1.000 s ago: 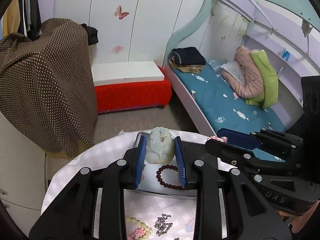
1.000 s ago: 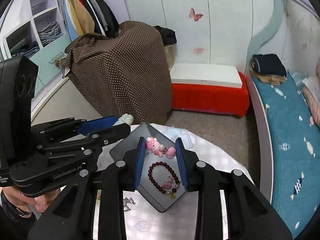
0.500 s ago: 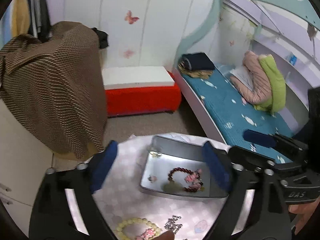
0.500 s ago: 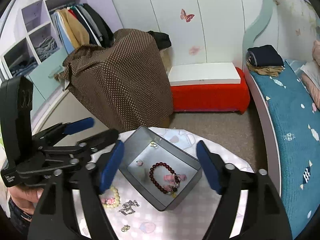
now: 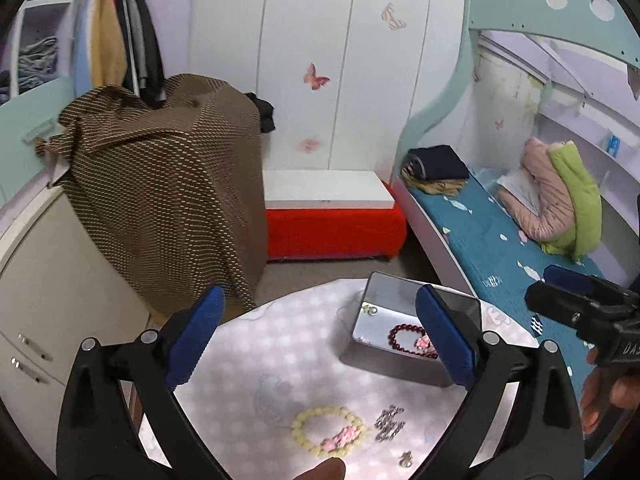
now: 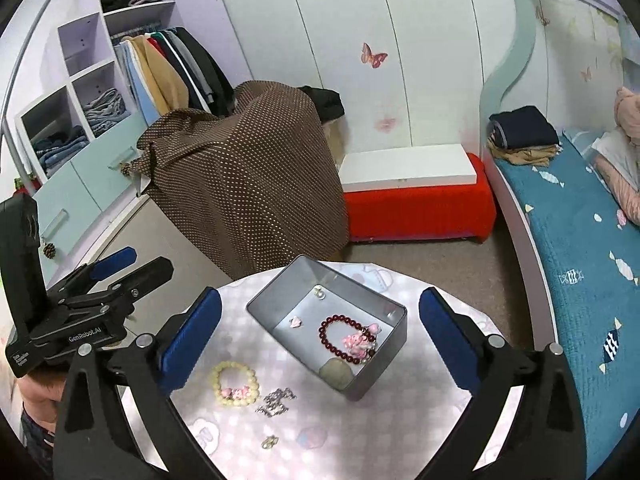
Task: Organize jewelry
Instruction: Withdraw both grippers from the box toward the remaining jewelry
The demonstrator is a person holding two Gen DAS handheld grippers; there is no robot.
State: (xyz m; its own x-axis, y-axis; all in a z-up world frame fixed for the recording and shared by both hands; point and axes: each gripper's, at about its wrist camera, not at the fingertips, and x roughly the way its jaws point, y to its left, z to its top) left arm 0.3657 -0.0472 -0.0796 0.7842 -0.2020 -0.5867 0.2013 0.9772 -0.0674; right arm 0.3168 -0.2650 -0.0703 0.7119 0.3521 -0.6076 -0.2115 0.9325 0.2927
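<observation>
- My left tool [image 5: 320, 336] is opening wide, nothing between its pads.
- My right tool [image 6: 320, 336] likewise, opening and empty.
- Tin [image 6: 384, 368] sits mid-frame on the tabletop [image 6: 320, 432], holding a red bracelet [image 6: 332, 340].
- Yellow bracelet [image 6: 234, 384] lies lower left of it.

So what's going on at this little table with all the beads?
A person is sorting jewelry with two hand-held grippers. The left gripper and right gripper both hold nothing, jaws opening. The metal tin already holds a dark red bracelet and pink charms. A pale yellow bracelet, a silver chain and a small earring lie on the table.
</observation>
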